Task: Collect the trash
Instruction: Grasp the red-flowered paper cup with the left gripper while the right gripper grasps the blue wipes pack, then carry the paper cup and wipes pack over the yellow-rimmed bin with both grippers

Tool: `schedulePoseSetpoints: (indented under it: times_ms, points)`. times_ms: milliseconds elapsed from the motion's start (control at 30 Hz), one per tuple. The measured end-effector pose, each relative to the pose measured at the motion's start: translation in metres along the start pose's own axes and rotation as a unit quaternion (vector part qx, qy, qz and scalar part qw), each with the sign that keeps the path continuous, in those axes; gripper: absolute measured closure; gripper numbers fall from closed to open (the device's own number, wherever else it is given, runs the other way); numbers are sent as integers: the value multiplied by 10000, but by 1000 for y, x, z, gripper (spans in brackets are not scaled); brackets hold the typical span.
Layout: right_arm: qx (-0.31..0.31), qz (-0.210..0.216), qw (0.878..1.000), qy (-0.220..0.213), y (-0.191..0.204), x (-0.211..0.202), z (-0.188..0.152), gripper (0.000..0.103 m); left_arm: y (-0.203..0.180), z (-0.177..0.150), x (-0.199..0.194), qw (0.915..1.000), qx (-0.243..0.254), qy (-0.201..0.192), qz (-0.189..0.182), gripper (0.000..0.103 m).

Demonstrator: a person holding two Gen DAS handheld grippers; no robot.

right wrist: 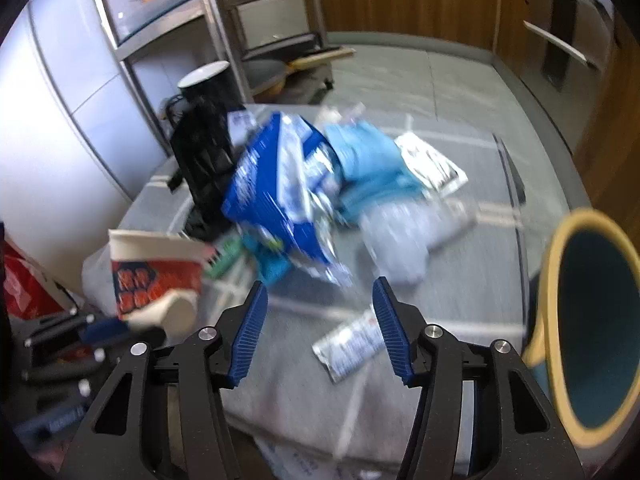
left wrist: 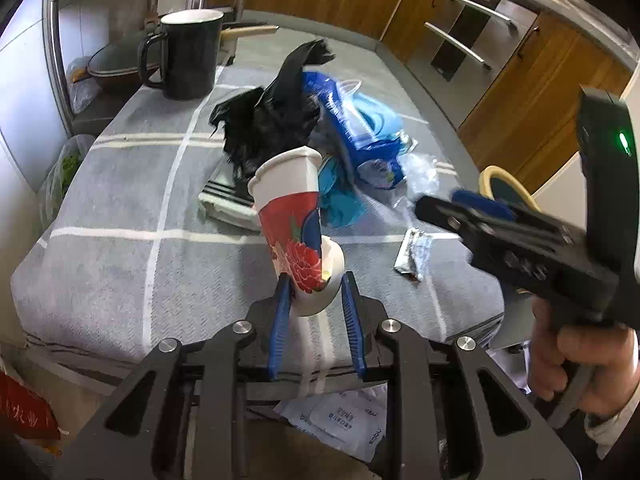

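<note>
Pinching the base of a paper cup (left wrist: 294,216), the left gripper (left wrist: 316,300) is pressed together; the cup is light, thin, easily crushed; a small foil wrapper (right wrist: 352,342) is seen between the spread right gripper (right wrist: 320,332) fingers, flat and slippery.

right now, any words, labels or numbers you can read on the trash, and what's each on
None reads cleanly.
Red and white paper cup: large characters on the red band, blurred.
White printed sheets under the table edge: small print, upside down, too small.
Blue and white plastic bag: print smeared.
Red bag: pale characters, cut off.
</note>
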State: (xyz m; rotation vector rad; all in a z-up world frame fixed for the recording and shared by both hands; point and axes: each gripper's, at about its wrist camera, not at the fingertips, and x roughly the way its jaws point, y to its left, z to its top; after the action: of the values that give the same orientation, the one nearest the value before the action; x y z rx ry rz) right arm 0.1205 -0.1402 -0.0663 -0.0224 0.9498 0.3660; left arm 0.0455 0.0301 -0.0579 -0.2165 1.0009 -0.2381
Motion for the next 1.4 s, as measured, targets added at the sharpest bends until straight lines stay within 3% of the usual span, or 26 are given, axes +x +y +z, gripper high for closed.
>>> schedulePoseSetpoints:
  times_ms: [133,367,533,667,833,1100,1400]
  points:
    - [-375,23,9993,-64,18,6,20,47,1,1,-4,9999,-59,-95,-44,78]
    - [-610,-99,9978,249,25,36,33,48,17,3,0,9990,-423,-112,-79,78]
    - [-530,-48,9980,341,21,42,29,71,18,4,2,9988,-470,-108,-63,78]
    - [-470,77,9988,113,18,29,25,83,14,4,1,9990,-402,-184,-108,78]
    - [-512,167,9984,-176,14,6,21,89,7,4,-3,9987,-283,-356,-250,78]
    - [-307,256,9976,-565,5,-29,20,90,0,6,-14,9967,-204,-656,-442,78]
    - [77,651,9934,-942,-11,-72,14,90,-9,8,-26,9939,-121,-910,-610,78]
